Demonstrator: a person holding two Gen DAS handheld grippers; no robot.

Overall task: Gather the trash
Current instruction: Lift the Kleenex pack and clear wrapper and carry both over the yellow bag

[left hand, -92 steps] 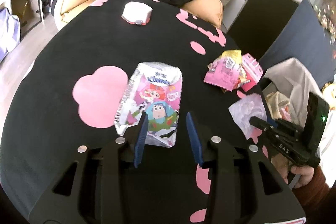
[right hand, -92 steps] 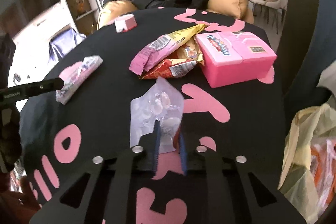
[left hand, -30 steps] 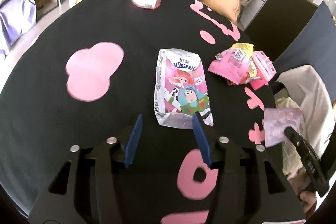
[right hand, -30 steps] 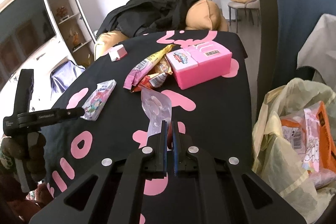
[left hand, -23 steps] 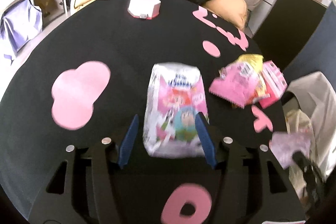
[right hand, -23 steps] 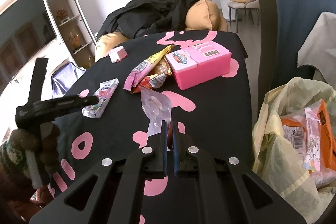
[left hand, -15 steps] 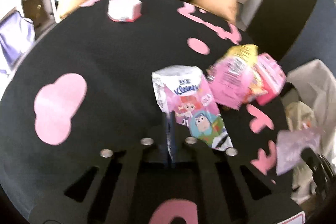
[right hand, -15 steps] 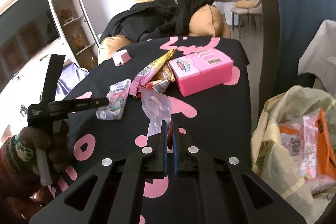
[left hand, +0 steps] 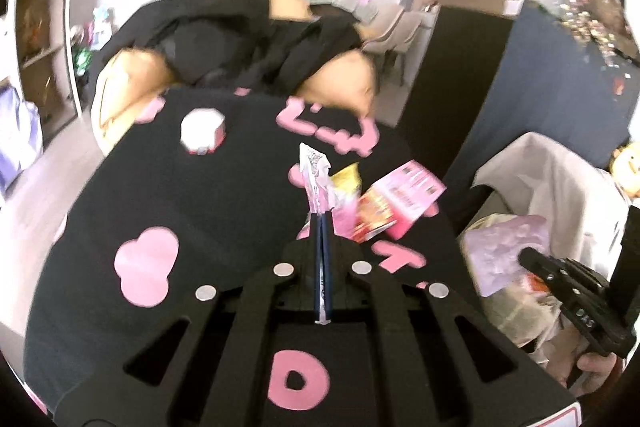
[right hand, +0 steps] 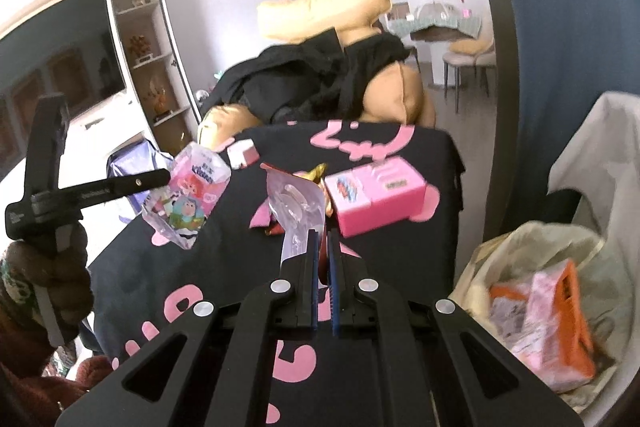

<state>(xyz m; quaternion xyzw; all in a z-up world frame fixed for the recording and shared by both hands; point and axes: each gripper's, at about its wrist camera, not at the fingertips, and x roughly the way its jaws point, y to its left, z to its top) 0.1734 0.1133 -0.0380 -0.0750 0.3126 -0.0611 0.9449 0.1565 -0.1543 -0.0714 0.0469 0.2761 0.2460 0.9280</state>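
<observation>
The left gripper (left hand: 322, 227) pinches the tissue packet (right hand: 188, 193) between its fingers, holding it edge-on in the air above the black counter (left hand: 208, 211). The right gripper (right hand: 324, 241) has its fingers pressed on a clear plastic wrapper (right hand: 296, 211), lifted near the pink box (right hand: 376, 199), with the trash bag (right hand: 520, 267) at its right.
</observation>
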